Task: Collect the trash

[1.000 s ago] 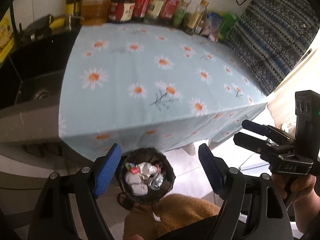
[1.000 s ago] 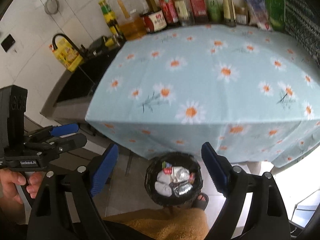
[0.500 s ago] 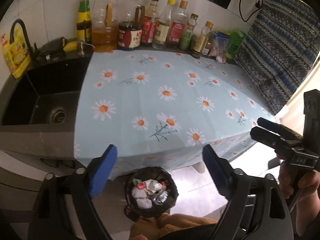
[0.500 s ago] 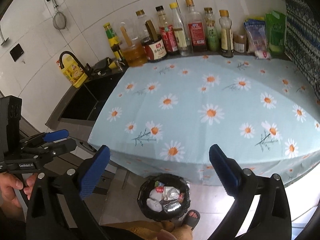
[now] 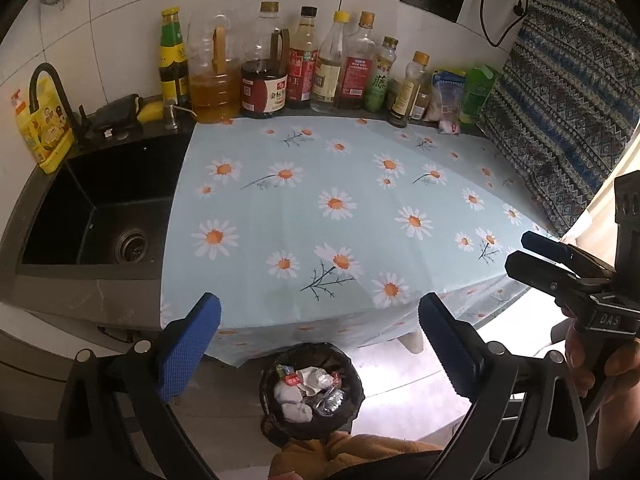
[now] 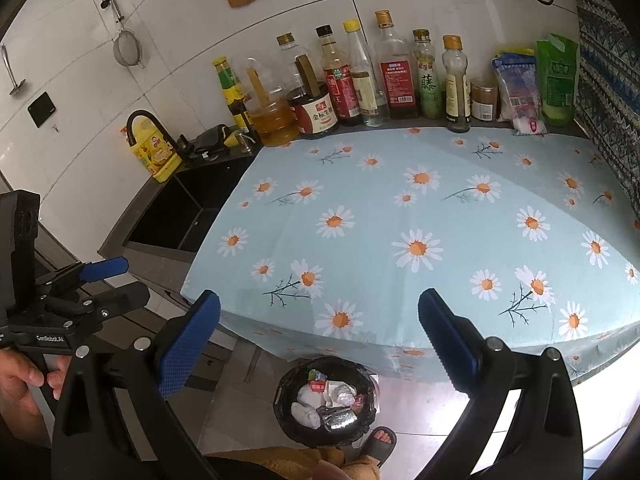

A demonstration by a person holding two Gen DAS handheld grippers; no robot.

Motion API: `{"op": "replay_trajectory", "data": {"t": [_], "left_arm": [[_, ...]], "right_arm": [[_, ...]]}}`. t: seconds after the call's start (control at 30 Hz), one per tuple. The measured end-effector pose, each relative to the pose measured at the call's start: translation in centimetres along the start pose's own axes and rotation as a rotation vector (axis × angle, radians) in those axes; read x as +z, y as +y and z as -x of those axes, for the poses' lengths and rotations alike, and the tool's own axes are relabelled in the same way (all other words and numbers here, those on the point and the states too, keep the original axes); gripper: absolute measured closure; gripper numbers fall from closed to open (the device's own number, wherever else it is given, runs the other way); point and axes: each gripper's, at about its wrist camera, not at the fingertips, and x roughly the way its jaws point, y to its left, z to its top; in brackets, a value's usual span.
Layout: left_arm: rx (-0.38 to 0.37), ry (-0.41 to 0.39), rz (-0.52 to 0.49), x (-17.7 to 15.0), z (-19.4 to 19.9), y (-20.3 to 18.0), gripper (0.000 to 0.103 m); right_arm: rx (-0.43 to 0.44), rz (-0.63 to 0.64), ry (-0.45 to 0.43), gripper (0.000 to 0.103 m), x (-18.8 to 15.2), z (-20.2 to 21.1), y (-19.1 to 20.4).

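Observation:
A small bin with a black liner [image 5: 311, 390] stands on the floor below the counter's front edge and holds crumpled wrappers and tissue [image 5: 308, 384]. It also shows in the right wrist view [image 6: 326, 400]. My left gripper [image 5: 318, 344] is open and empty, held high above the bin. My right gripper [image 6: 318, 340] is open and empty too, at the same height. Each gripper shows in the other's view: the right one [image 5: 560, 264] and the left one [image 6: 96, 284]. No trash shows on the daisy tablecloth [image 5: 340, 208].
A row of sauce and oil bottles [image 5: 304, 76] lines the wall at the back of the counter. A black sink [image 5: 96, 216] with a tap lies to the left. A patterned cloth [image 5: 560, 120] hangs at the right. My sandalled foot [image 6: 380, 440] is beside the bin.
Both grippers have risen and pulled back from the bin, so more of the counter, sink and wall shows. Both stay open and empty.

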Motion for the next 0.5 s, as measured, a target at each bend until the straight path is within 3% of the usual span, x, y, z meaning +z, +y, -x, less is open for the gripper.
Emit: {"op": "replay_trajectory", "data": {"t": [0.5], "left_arm": [[0.013, -0.012, 0.002, 0.66, 0.44, -0.50, 0.007]], "right_arm": [[0.007, 0.013, -0.001, 0.005, 0.73, 0.79, 0.22]]}}
